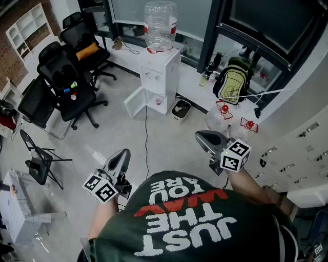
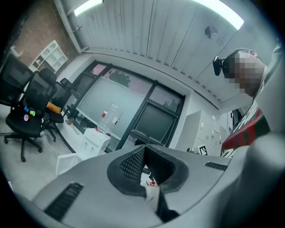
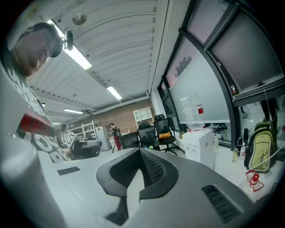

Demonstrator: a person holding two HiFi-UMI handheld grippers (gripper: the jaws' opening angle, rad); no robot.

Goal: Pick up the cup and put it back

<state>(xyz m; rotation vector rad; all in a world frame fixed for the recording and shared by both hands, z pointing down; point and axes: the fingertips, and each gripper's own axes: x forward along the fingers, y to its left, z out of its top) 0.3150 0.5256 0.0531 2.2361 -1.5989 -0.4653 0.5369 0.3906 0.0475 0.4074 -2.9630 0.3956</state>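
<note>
Head view shows the left claw (image 1: 124,152) and right claw (image 1: 199,135), smooth grey wedges, clenched empty.

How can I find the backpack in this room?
Start at the white water dispenser with the big clear bottle on top. Look right along the white ledge under the windows. The backpack there is yellow-green and black, much bigger than the little bottles beside it.
</note>
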